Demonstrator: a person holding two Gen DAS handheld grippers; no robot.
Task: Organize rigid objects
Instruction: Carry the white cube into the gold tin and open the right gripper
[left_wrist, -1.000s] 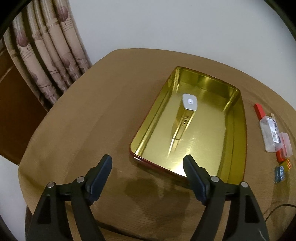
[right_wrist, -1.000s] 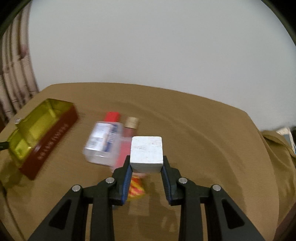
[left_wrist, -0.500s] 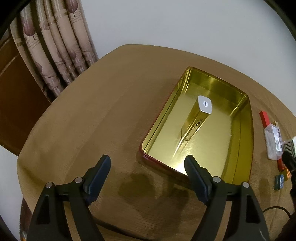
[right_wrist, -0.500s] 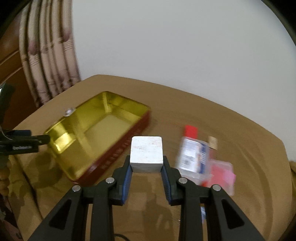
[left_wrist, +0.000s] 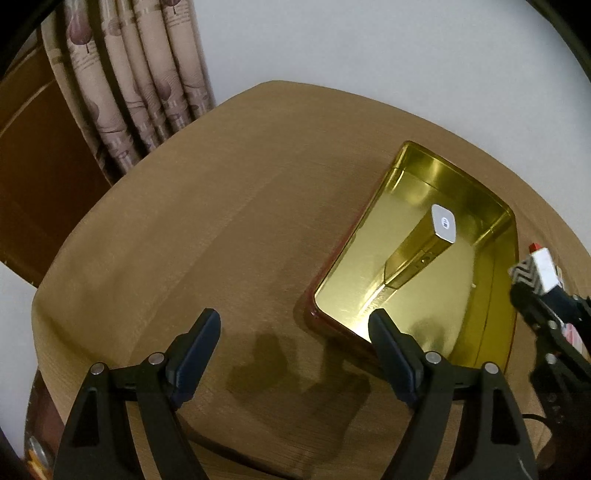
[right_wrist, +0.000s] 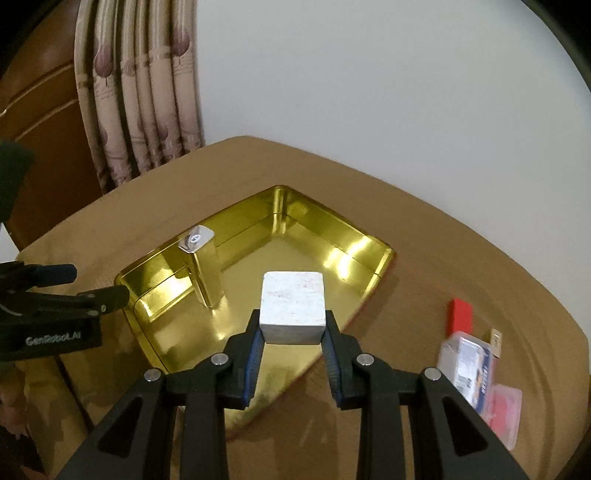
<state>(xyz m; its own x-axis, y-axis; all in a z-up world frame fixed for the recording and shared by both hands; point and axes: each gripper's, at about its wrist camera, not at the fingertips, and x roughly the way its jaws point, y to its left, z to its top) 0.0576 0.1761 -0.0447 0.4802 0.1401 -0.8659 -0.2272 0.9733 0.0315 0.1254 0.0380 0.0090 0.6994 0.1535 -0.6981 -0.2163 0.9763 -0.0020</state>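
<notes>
1. Two grippers in play; my right gripper pinches a white block between its blue-edged pads, the block sitting square and proud of the fingertips.
2. Key relation: the gold tin lies directly ahead of and below the block, its open floor under the far face. I judge a short drop forward lands it inside.
3. Tin's long axis runs from near-left to far-right in my right wrist view; a small silver-capped gold box stands upright toward its left end, apart from the block.
4. My left gripper hangs spread wide over bare tablecloth, nothing between its jaws, just beside the tin's near corner.
5. Materials: tin mirror-bright inside, red outside; block matte, scuffed, cube-like; cloth tan, finely woven.
6. Clear plastic cases wait to the right.
</notes>
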